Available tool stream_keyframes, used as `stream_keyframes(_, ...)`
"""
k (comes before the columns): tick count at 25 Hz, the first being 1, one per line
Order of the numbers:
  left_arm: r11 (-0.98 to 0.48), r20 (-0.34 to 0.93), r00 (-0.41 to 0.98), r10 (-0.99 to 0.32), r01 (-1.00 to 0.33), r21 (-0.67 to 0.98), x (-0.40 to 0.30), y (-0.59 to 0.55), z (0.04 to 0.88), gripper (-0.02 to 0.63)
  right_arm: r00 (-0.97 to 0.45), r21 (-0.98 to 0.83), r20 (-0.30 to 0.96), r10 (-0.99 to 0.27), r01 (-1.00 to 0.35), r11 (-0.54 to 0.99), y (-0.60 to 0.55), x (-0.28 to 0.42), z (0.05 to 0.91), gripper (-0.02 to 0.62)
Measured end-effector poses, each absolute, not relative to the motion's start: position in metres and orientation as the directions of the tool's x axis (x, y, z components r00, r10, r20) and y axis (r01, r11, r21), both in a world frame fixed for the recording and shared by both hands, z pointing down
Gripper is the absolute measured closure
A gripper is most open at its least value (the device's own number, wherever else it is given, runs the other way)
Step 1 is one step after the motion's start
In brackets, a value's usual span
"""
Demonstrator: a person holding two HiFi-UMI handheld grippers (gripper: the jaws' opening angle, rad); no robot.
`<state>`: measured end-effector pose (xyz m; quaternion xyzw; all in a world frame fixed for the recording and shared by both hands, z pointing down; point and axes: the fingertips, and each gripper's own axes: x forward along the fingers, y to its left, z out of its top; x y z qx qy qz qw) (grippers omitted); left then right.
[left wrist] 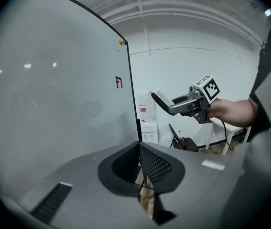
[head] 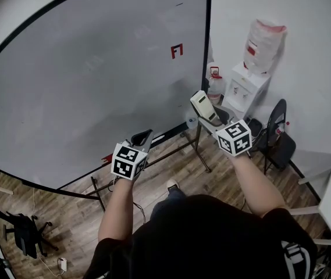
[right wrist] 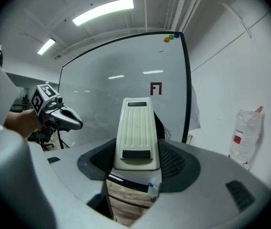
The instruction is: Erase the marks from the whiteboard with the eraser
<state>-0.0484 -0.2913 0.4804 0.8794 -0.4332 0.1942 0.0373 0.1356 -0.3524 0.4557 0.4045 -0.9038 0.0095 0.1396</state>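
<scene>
Right gripper view: the eraser (right wrist: 135,132) is held by the right gripper (right wrist: 135,157); the left gripper (left wrist: 139,163) is closed, empty; the red mark (right wrist: 155,88) by the whiteboard's (right wrist: 102,99) right edge may be missed if the eraser is pressed crooked.

Water dispenser (head: 246,89) right of whiteboard (head: 84,86)

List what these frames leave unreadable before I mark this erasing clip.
Wiping face of the eraser: turned away; right gripper view shows only its ribbed back.
Left end of the whiteboard: cut off by the head view's edge.
The red mark: too small to read in any view.
</scene>
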Motion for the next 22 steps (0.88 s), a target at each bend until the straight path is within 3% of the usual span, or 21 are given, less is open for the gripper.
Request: stream_keyframes(22,-0.619,0.355,0.545,-0.759,-0.773,-0.136,-0.066,-0.349,0.46,0.594,-0.642,0.071,0.213,-0.737,-0.742,0.667,-0.409,0.113,0.436,0.341)
